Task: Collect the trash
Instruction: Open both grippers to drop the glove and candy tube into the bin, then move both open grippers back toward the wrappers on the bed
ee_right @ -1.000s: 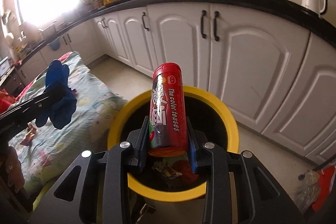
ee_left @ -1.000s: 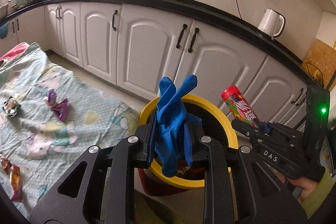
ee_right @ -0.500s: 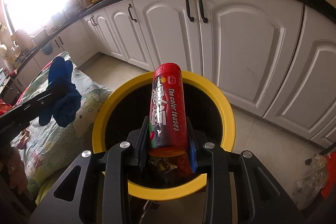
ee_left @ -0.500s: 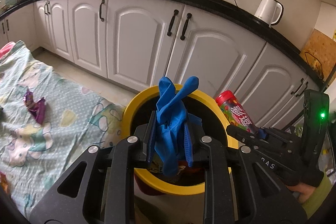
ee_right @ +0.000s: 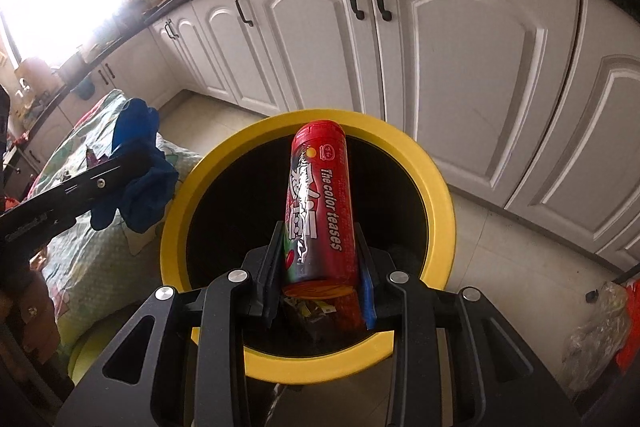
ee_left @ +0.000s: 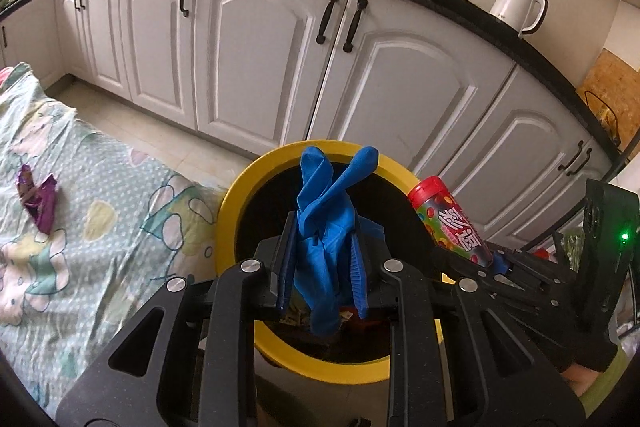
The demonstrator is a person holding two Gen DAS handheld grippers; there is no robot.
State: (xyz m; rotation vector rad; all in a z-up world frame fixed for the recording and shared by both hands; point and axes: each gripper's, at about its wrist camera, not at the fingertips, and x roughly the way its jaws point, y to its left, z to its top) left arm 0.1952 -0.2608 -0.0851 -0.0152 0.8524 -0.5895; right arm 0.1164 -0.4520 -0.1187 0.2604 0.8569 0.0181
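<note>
— Trash bin (ee_right: pixel 442 211), that's the biggest piece of it: a round bin with a broad yellow rim and a black inside, standing on the tiled floor between the white cabinets (ee_left: pixel 256 59) and the bed with the patterned sheet (ee_left: pixel 100 227).

— Anything in it?

— Yes, down at the bottom there's crumpled wrapper stuff (ee_right: pixel 310 309), some yellow and some red. I can't make out what each piece is; the tools cover most of it.

— And what are the two tools holding?

— The right gripper (ee_right: pixel 320 267) is clamped on a red candy tube (ee_right: pixel 318 203), a tall cylinder with a red cap and "The color teases" down its side. It stands nearly upright between the pads, cap end pointing away, right over the bin's opening. From the other side the same tube (ee_left: pixel 450 221) leans over the rim's right edge.

— The left one?

— The left gripper (ee_left: pixel 322 267) is closed on a blue rubber glove (ee_left: pixel 326 219). The glove is bunched between the pads, two fingers sticking up and the rest hanging limp, also above the black opening, nearer the bed side.

— Anything left outside the bin?

— A purple wrapper (ee_left: pixel 38 199) lies on the sheet, well apart from the bin. On the floor to the right there's a clear plastic bag (ee_right: pixel 596 331) with something red beside it. A white kettle (ee_left: pixel 518 7) sits up on the dark counter.
</note>
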